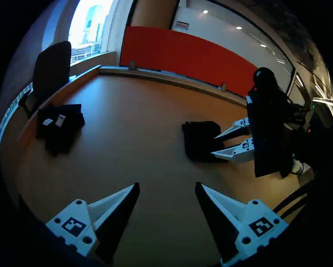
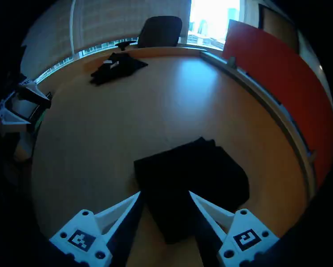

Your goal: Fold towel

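Left gripper (image 1: 167, 185) — fingers spread apart, nothing between them, over bare desk (image 1: 135, 133). Right gripper (image 2: 165, 194) — fingers apart, the near part of the folded dark towel (image 2: 197, 175) lying between them, flat on the desk. A second dark cloth heap (image 2: 115, 66) lies well apart, near the chair (image 2: 160, 30).

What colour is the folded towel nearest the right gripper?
Black: the flat folded towel shows best in the right gripper view.

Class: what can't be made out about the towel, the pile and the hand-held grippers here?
Towel: near sides, right gripper view, hidden behind the right hand-held gripper's fingers.
Pile: both views, too dark and small to count pieces.
Left hand-held gripper: right gripper view, dim and small at the edge.
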Demonstrator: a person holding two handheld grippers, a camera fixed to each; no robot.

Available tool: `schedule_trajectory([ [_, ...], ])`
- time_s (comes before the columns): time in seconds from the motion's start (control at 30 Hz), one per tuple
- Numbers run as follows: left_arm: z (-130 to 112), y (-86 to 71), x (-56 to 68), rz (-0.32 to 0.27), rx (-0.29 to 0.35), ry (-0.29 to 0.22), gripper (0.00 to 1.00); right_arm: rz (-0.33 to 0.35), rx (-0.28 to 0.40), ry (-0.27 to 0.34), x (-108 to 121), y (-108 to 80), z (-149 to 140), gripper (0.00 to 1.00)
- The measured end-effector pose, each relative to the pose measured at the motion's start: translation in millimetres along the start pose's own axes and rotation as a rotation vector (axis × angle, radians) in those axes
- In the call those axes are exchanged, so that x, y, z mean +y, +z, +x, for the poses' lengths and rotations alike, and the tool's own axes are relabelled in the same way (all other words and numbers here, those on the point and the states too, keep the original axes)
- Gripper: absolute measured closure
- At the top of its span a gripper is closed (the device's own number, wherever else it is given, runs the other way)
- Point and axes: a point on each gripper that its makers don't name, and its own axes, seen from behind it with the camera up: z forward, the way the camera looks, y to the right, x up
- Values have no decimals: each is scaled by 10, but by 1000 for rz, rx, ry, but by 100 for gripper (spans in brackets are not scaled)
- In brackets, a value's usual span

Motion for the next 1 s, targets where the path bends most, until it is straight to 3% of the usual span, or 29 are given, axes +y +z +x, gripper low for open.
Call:
schedule_trajectory([
  [0.5, 36, 22, -1, 0, 3, 6, 8, -51, -9, 79, 93, -311, -403, 35],
  [1.0, 27, 18, 26, -1, 4, 9, 8, -55, -51, 111, 58, -295, -683, 35],
])
